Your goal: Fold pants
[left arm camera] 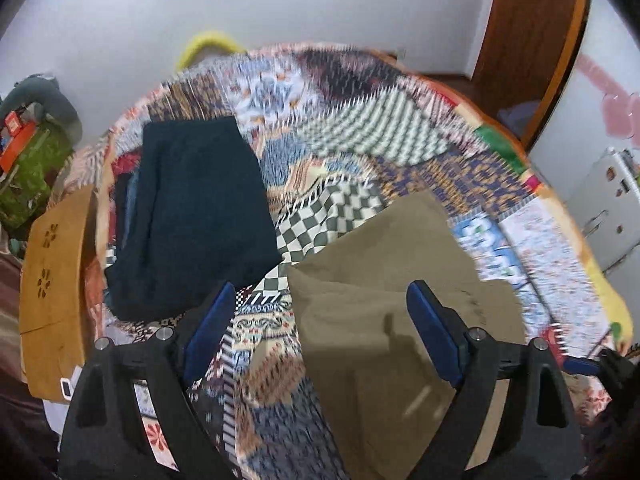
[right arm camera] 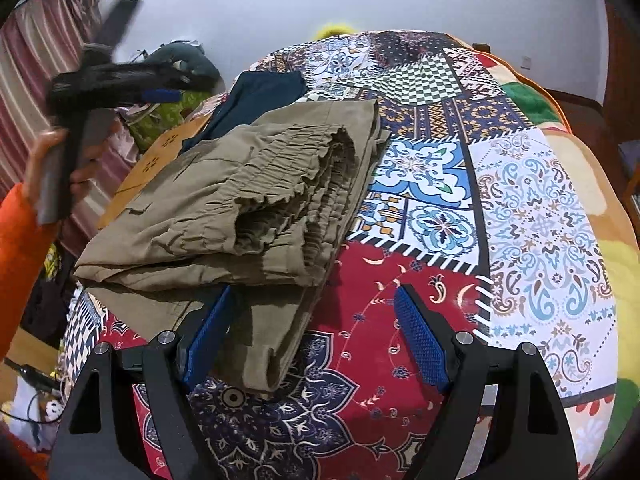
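Note:
Folded khaki pants [right arm camera: 240,200] lie on the patchwork bedspread [right arm camera: 520,200], gathered waistband on top. My right gripper [right arm camera: 316,292] hovers open at their near edge, its left finger [right arm camera: 212,328] over the cloth and nothing between the pads. In the left wrist view the same pants [left arm camera: 380,260] lie under my open left gripper [left arm camera: 320,292], whose right finger [left arm camera: 432,328] is above the fabric without pinching it. That left gripper [right arm camera: 176,88] also shows blurred at the upper left of the right wrist view, held by a hand in an orange sleeve [right arm camera: 16,240].
A folded dark navy garment [left arm camera: 192,208] lies on the bedspread [left arm camera: 360,120] to the left of the khaki pants. An orange wooden board [left arm camera: 52,280] and a green bag [left arm camera: 32,168] stand off the bed's left side. A wooden door [left arm camera: 528,40] and a fridge [left arm camera: 612,200] are at the right.

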A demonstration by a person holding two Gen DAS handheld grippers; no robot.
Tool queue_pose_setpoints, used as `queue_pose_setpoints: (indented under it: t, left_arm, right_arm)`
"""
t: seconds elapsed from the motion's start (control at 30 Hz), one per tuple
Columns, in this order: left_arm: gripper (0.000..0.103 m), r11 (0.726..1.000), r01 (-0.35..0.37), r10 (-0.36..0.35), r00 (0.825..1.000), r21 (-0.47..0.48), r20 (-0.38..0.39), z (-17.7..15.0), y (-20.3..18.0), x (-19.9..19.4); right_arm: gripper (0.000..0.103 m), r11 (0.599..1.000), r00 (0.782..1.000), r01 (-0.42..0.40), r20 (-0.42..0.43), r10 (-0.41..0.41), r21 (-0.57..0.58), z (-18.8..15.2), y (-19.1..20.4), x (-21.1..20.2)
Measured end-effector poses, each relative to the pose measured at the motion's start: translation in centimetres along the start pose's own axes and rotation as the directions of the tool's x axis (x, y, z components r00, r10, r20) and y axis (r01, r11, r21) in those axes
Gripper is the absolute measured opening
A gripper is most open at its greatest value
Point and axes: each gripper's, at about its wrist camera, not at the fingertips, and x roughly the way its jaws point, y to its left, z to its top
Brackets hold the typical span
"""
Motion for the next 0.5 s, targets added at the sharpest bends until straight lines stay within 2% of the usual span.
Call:
queue_pose_setpoints:
  t: [0.13,0.27,0.37,0.5]
  left_arm:
    - [0.088,1.0,-0.006,0.006,0.994,0.0,-0.112,0.7,0.4,5.2]
    - [0.09,0.996,-0.04,0.056,0.972,0.074,-0.228,0.0,0.1,9.5]
    - [0.101,0.993,-0.046,0.069,0.974,0.111,-0.217,-1.1,0.5,9.9]
    - [0.102,0.991,-0.054,0.078,0.974,0.118,-0.213,-2.9,1.6,8.6]
  right_arm:
    - [0.079,1.0,1.0,0.009,-0.007,-0.009,0.015,0.2,-0.6,0.1]
    - [0.079,0.999,1.0,0.029,-0.011,-0.029,0.024,0.1,-1.2,-0.1]
    - [0.079,0.998,0.999,0.041,-0.002,-0.041,0.042,0.1,-1.8,-0.6]
    - [0.079,0.997,0.998,0.056,-0.004,-0.055,0.06,-0.1,-2.6,-1.0]
